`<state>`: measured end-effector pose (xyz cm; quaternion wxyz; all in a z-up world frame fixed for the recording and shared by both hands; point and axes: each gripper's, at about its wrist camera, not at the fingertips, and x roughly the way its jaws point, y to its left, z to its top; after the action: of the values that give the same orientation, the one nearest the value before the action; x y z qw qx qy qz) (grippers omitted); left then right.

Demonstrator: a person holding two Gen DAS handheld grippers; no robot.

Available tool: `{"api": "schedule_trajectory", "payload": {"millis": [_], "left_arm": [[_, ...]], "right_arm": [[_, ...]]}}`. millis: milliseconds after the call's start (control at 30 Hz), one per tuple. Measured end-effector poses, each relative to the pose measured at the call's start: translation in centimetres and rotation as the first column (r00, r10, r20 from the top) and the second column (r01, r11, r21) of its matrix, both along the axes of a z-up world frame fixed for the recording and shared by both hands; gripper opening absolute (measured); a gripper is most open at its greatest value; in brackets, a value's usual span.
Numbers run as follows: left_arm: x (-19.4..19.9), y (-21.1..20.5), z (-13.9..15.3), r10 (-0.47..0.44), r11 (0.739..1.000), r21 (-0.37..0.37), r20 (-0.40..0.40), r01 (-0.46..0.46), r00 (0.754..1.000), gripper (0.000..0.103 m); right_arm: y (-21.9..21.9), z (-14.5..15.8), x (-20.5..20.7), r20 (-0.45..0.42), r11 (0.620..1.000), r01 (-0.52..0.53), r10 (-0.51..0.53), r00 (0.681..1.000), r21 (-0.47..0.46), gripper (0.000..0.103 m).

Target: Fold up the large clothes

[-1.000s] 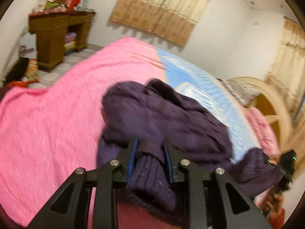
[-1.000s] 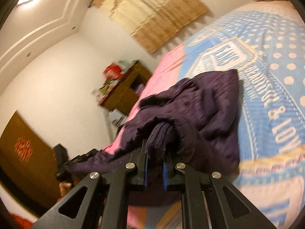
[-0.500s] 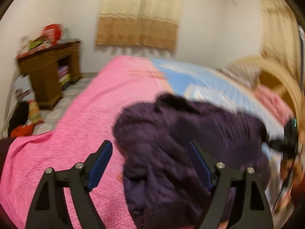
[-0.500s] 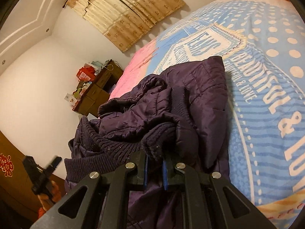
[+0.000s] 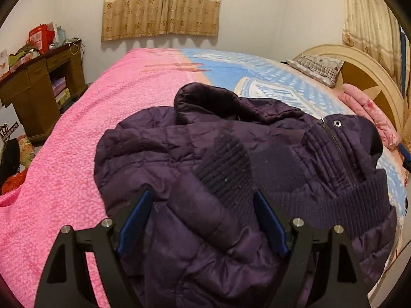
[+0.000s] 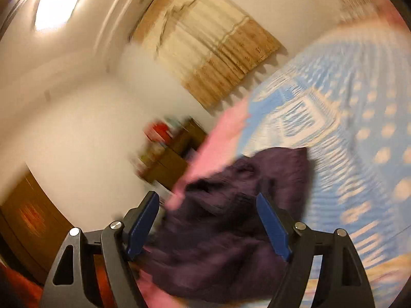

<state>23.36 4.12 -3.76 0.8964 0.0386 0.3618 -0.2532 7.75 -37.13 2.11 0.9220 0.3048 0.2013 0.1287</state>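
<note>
Upper centre: beige patterned curtains [image 5: 161, 5]. Left edge: brown wooden desk [image 5: 33, 87], red boxes [image 5: 41, 37] on top. Centre: pink textured blanket [image 5: 84, 128]. Right: curved cream headboard [image 5: 364, 77], frilled grey pillow [image 5: 318, 65].

The whole view is blurred. The right gripper [image 6: 206, 222] has its jaws wide apart; they have just been opening, and nothing is pressed between the blue pads [image 6: 272, 228]. Beyond them a dark purple jacket [image 6: 239, 205] lies crumpled on the bed [image 6: 359, 154], across the line where the pink cover [image 6: 221, 138] meets the blue dotted one. Behind the bed stand a brown desk [image 6: 169, 161] by the white wall and a beige curtain [image 6: 213, 54]
</note>
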Motion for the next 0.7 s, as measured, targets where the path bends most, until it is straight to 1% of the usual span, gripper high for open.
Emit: {"api": "schedule_trajectory", "payload": {"millis": [33,67,100,133,167,200,233,267,300,333,367,400,433,467,500,533,600,667,700], "left_arm": [[-0.1,0.0,0.0,-0.004,1.0,-0.009,0.0,0.004,1.0,0.084],[-0.1,0.2,0.0,-0.008,1.0,-0.018,-0.001,0.008,1.0,0.083],[-0.1,0.4,0.0,-0.01,1.0,-0.028,-0.002,0.009,1.0,0.083],[0.1,0.4,0.0,-0.01,0.999,-0.034,-0.005,0.01,1.0,0.083],[0.1,0.5,0.0,-0.012,0.999,-0.039,-0.012,0.011,1.0,0.083],[0.2,0.5,0.1,-0.013,0.999,-0.041,-0.02,0.012,1.0,0.083],[0.4,0.3,0.1,-0.014,0.999,-0.03,-0.028,0.013,1.0,0.083],[0.5,0.0,0.1,-0.015,1.0,-0.014,-0.028,0.015,1.0,0.083],[0.6,-0.5,0.0,-0.02,1.0,0.012,-0.026,0.02,0.999,0.08],[0.8,-1.0,-0.1,-0.034,0.999,0.027,-0.027,0.034,0.999,0.066],[0.7,-1.5,0.0,-0.049,0.998,0.045,-0.026,0.05,0.998,0.06],[0.6,-1.8,0.1,-0.045,0.997,0.064,-0.012,0.045,0.999,0.051],[0.3,-2.0,0.3,-0.046,0.996,0.07,0.0,0.045,0.999,0.045],[0.0,-1.9,0.5,-0.046,0.997,0.062,0.006,0.045,0.999,0.038],[-0.3,-1.6,0.8,-0.036,0.998,0.043,0.009,0.035,0.999,0.034],[-0.6,-1.3,1.2,-0.032,0.999,0.015,0.007,0.032,0.999,0.032],[-1.7,0.3,2.8,-0.024,0.995,-0.097,0.021,0.026,0.999,0.031],[-2.1,2.2,4.6,0.014,0.982,-0.191,0.043,-0.006,0.999,0.031],[-1.8,3.2,5.3,0.044,0.971,-0.235,0.039,-0.034,0.998,0.031]], "right_arm": [[1.1,-0.2,0.6,-0.044,0.994,-0.02,0.016,0.999,-0.106,0.079],[1.9,-0.6,1.1,-0.077,0.982,-0.04,0.026,0.997,-0.185,0.079],[3.2,-1.0,1.9,-0.11,0.957,-0.066,0.036,0.993,-0.283,0.079],[4.1,-1.4,2.6,-0.126,0.929,-0.091,0.048,0.991,-0.36,0.079],[5.5,-2.0,3.8,-0.139,0.879,-0.121,0.064,0.988,-0.461,0.079],[6.0,-2.3,4.3,-0.14,0.858,-0.131,0.07,0.988,-0.497,0.079],[6.7,-2.9,5.6,-0.142,0.829,-0.158,0.096,0.985,-0.537,0.079],[6.8,-3.4,6.5,-0.15,0.82,-0.182,0.119,0.982,-0.543,0.079],[6.7,-4.0,7.6,-0.169,0.815,-0.212,0.142,0.975,-0.539,0.079],[6.8,-4.7,9.1,-0.197,0.81,-0.237,0.153,0.969,-0.536,0.079],[7.0,-5.4,10.6,-0.221,0.806,-0.26,0.164,0.961,-0.532,0.079],[7.1,-5.6,11.1,-0.228,0.806,-0.271,0.173,0.958,-0.527,0.07],[7.2,-5.9,11.7,-0.232,0.807,-0.272,0.172,0.957,-0.525,0.054],[7.2,-6.0,12.3,-0.245,0.811,-0.268,0.158,0.956,-0.521,0.048],[7.1,-5.8,12.4,-0.251,0.825,-0.252,0.139,0.958,-0.505,0.037],[6.5,-5.4,12.1,-0.24,0.851,-0.226,0.121,0.963,-0.475,0.029],[5.2,-4.1,10.9,-0.197,0.901,-0.166,0.093,0.976,-0.4,0.025],[3.4,-2.5,9.5,-0.15,0.946,-0.101,0.057,0.987,-0.306,0.024],[2.7,-2.0,9.1,-0.135,0.962,-0.075,0.041,0.99,-0.263,0.023]]}}
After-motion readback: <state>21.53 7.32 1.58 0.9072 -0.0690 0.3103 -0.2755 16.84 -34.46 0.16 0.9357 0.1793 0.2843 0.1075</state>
